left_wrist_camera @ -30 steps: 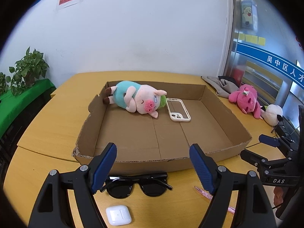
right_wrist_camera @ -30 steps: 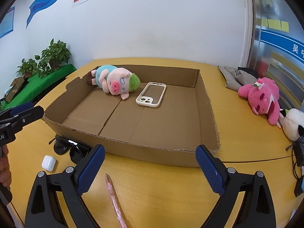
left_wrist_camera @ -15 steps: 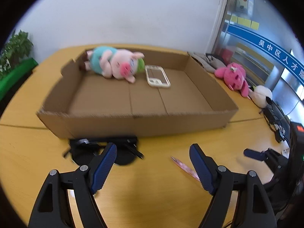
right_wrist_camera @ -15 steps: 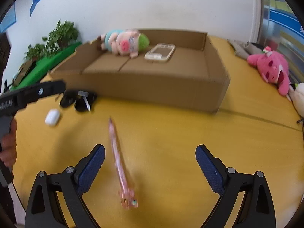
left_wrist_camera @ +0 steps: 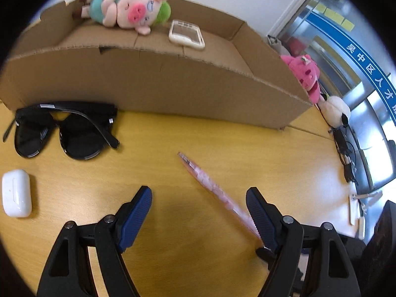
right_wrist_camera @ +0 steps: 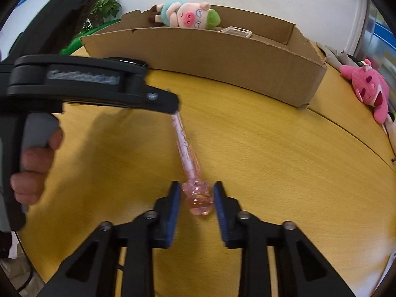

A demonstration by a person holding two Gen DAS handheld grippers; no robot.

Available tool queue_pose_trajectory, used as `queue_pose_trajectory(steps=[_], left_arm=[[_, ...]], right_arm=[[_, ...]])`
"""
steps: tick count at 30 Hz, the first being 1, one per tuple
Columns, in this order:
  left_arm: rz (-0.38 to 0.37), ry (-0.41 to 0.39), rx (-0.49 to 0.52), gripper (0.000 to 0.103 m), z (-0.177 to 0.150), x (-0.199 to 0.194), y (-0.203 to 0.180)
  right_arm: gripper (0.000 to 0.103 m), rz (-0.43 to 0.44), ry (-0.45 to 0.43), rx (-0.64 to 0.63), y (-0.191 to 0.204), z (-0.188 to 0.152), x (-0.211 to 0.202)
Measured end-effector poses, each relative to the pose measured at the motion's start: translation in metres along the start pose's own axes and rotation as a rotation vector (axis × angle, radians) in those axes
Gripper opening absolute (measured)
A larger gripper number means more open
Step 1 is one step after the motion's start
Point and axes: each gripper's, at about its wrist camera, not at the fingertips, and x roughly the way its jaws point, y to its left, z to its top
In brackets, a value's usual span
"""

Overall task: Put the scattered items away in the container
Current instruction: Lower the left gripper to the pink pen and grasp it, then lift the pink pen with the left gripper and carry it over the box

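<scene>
A cardboard box (left_wrist_camera: 153, 81) holds a plush pig (left_wrist_camera: 128, 10) and a white phone case (left_wrist_camera: 186, 34); its front wall also shows in the right wrist view (right_wrist_camera: 198, 57). A pink pen (right_wrist_camera: 185, 148) lies on the yellow table in front of it. My right gripper (right_wrist_camera: 194, 195) is low over the table, its jaws narrowed around the pen's bulbous end (right_wrist_camera: 199, 198) with small gaps on both sides. My left gripper (left_wrist_camera: 199, 200) is open, with the pen's shaft (left_wrist_camera: 208, 180) lying between its fingers. Black sunglasses (left_wrist_camera: 64, 128) and a white earbud case (left_wrist_camera: 16, 193) lie to the left.
A pink plush (right_wrist_camera: 368, 91) and a white plush (left_wrist_camera: 334, 109) lie on the table right of the box, near cables (left_wrist_camera: 346, 153). The left gripper's body (right_wrist_camera: 81, 86) and the hand holding it fill the left of the right wrist view. A plant (right_wrist_camera: 104, 7) stands behind.
Both grippers have dropped toward the table and come close to the pen. The right gripper's jaws have narrowed around the pen's end. The left gripper has stayed open.
</scene>
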Motion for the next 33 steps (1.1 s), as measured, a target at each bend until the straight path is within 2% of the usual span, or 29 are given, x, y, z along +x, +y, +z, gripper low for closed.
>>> queue_pose_trajectory(steps=[4, 6, 9, 11, 13, 15, 24, 33], left_arm=[[-0.019, 0.006, -0.033, 0.071, 0.004, 0.004, 0.0], [-0.025, 0.011, -0.025, 0.059, 0.006, 0.007, -0.001], [-0.016, 0.015, -0.005, 0.049, 0.008, 0.008, -0.003], [-0.013, 0.022, -0.001, 0.045, 0.009, 0.009, -0.003], [0.005, 0.027, -0.001, 0.036, 0.01, 0.009, -0.001], [0.012, 0.032, -0.014, 0.019, 0.011, 0.009, 0.003], [-0.008, 0.05, -0.053, 0.015, 0.012, 0.008, 0.01], [-0.062, -0.031, -0.037, 0.01, 0.023, -0.028, -0.004]], right_arm=[[0.024, 0.0, -0.002, 0.022, 0.003, -0.003, -0.002], [0.024, 0.031, -0.01, 0.048, 0.004, -0.004, -0.003], [0.023, 0.095, -0.019, 0.081, 0.01, -0.005, -0.005], [0.023, 0.107, -0.026, 0.078, 0.018, -0.006, -0.005], [0.023, 0.113, -0.033, 0.086, 0.021, -0.006, -0.004], [0.023, 0.122, -0.036, 0.099, 0.02, -0.006, -0.004], [0.024, 0.145, -0.038, 0.111, 0.022, -0.007, -0.005], [0.024, 0.168, -0.079, 0.131, 0.022, -0.004, -0.016]])
